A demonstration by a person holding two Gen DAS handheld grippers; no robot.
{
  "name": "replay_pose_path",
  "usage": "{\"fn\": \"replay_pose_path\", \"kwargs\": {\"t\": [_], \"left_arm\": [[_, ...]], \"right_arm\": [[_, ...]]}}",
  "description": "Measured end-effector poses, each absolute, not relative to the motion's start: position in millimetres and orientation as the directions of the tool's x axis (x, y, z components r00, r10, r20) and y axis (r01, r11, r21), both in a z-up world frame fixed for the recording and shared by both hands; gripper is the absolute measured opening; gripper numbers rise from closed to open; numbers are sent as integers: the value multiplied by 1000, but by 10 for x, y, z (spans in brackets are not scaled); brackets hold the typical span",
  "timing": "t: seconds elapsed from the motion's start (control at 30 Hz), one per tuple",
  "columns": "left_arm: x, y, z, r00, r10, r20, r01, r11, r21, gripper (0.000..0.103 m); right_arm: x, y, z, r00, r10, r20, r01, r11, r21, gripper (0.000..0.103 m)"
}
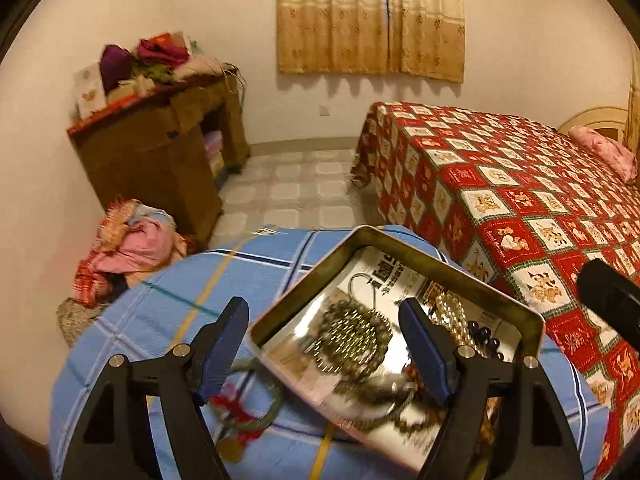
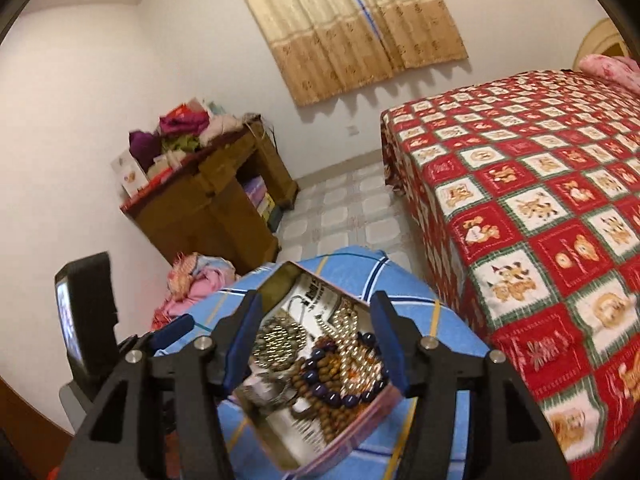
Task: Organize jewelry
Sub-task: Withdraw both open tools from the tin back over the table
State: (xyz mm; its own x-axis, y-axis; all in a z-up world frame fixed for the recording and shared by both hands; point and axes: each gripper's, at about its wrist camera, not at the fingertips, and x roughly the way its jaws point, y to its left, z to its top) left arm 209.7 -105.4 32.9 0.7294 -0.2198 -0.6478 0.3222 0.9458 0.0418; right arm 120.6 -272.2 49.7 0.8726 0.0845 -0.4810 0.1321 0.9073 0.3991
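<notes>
Left gripper (image 1: 320,340) wide, empty; right gripper (image 2: 314,344) wide over tin (image 1: 532,316); most beads boxed; green bracelet (image 1: 256,404) outside.

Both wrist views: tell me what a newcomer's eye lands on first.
First, the open metal tin on the blue plaid cloth, heaped with jewelry: a coiled strand of dark beads and a pale pearl string. The left tool and the right tool both hang open over it. Behind, the red patchwork bedspread fills the right side.
</notes>
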Motion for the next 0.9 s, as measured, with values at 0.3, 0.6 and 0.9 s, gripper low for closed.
{"fn": "replay_pose_path", "kwargs": {"t": [0.3,0.6,0.9], "left_arm": [[1495,-648,489,761,-149,-631,264,960,93,78],[1047,-200,362,762,-91,-641,207,972,108,78],[615,343,188,763,-88,-641,153,987,48,78]], "right_arm": [[641,-2365,638,888,90,-451,119,902,414,59],[307,-2062,409,855,128,-503,111,901,419,59],[-6,-1892,356,851,98,-515,108,928,356,59]]}}
